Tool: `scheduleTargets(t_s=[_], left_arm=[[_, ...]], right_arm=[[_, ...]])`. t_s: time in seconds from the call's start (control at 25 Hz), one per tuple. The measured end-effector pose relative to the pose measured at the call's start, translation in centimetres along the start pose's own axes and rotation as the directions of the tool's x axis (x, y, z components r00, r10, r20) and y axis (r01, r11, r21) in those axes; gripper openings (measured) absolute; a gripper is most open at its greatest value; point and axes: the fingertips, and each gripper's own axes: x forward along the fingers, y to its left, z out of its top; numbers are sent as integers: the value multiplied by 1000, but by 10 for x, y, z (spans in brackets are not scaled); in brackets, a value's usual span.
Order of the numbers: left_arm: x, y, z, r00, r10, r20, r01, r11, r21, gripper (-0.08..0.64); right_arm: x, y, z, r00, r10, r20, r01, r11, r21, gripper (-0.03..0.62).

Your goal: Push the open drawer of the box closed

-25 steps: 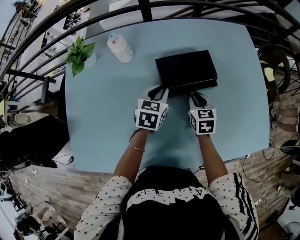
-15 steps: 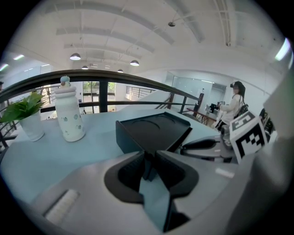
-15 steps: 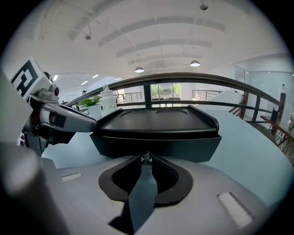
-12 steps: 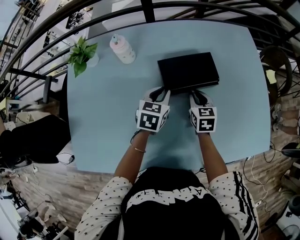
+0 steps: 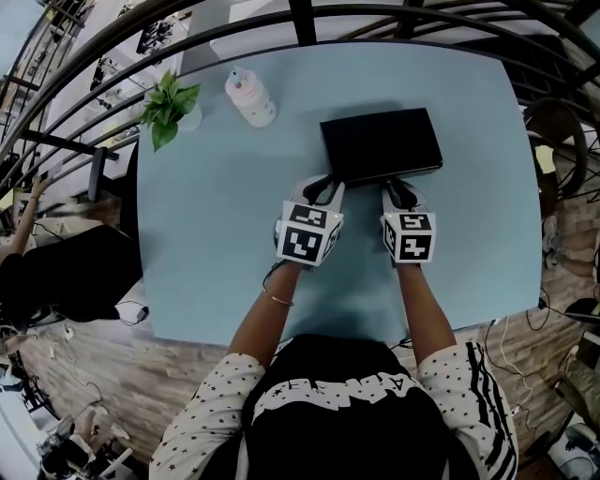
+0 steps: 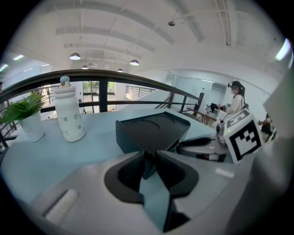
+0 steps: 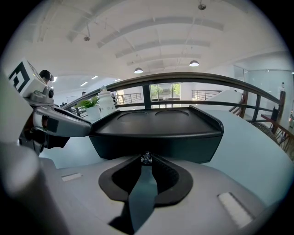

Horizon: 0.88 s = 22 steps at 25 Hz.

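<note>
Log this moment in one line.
left gripper: shut on black box corner | right gripper: shut, tips at knob | drawer: looks closed

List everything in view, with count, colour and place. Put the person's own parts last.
Table: one, light blue, fills the middle of the head view.
Box: one, black, far right part of the table; drawer looks shut.
Bottle: one, white with a pinkish top, upright, far left of the box.
Potted plant: one, green leaves in a white pot, left of the bottle.
Railing: one, dark, curving beyond the table.
Bystander: one, light top, far behind.
Left gripper: one, grey-white, jaws together at the box's near left corner.
Right gripper: one, grey-white, jaws together at the box's near side.
</note>
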Motion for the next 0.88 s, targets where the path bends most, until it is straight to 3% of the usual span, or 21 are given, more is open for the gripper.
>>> scheduleTargets(t_s=[0.64, 0.88], left_arm=[[-2, 1, 2, 1000, 4, 26, -4, 1000, 12, 0], [-5, 4, 1, 996, 32, 78, -28, 999, -45, 0]], right_arm=[[0, 2, 2, 1000, 3, 5, -2, 999, -36, 75], [-11, -1, 2, 1000, -3, 11, 4, 999, -41, 98]])
